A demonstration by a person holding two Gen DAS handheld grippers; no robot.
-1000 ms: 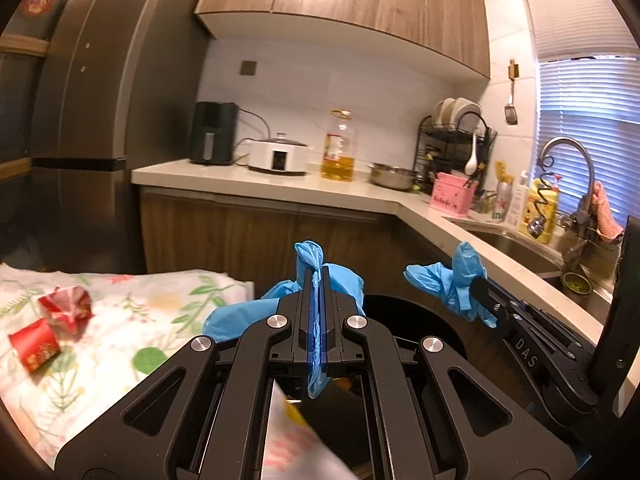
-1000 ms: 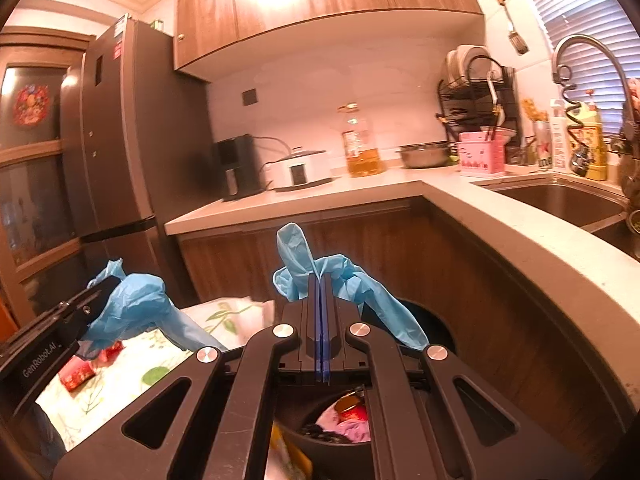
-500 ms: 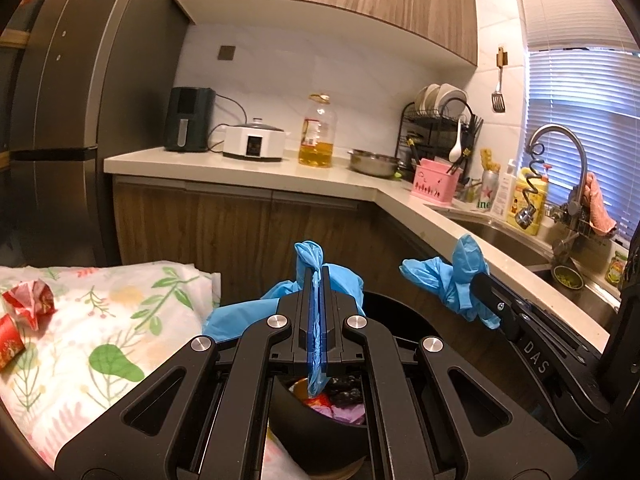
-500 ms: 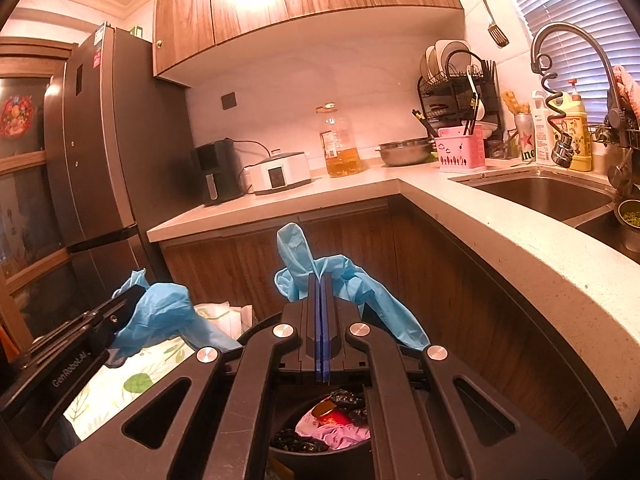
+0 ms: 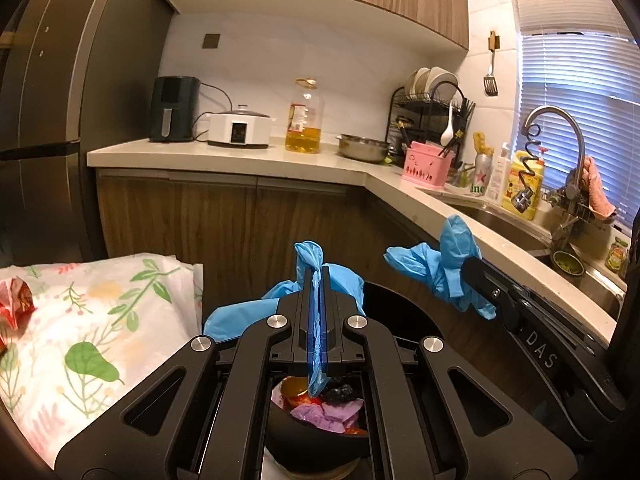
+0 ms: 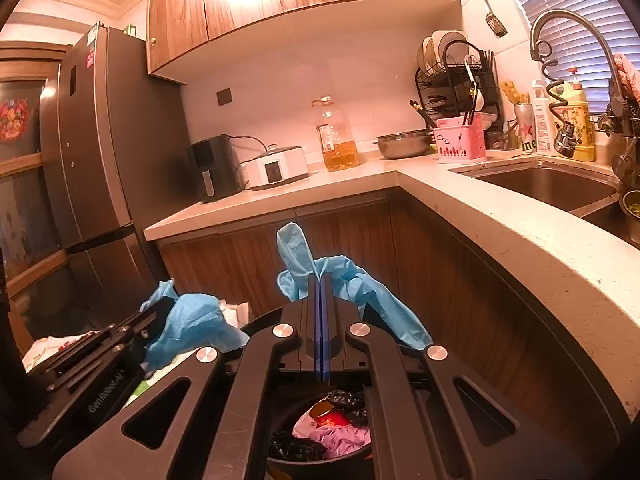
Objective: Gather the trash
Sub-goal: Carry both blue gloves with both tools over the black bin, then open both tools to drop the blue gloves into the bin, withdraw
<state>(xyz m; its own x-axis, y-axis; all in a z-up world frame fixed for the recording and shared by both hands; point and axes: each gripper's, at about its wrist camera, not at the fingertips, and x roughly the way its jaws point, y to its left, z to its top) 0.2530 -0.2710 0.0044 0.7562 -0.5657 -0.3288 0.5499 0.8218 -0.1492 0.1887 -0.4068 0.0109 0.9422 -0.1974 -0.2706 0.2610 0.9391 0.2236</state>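
Both grippers, left gripper and right gripper, clamp blue gloves above the bin, beside the kitchen worktop

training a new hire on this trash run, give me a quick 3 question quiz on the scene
1. True or false: each gripper is shut on a blue glove.
2. What lies right below both grippers? A) the sink B) the bin C) the fridge
3. Fill in: a red wrapper is on the floral ____.

Key:
1. True. The left gripper pinches the left glove; the right gripper pinches the right glove.
2. B, the bin, already holding trash.
3. Cloth, with the wrapper at the far left.
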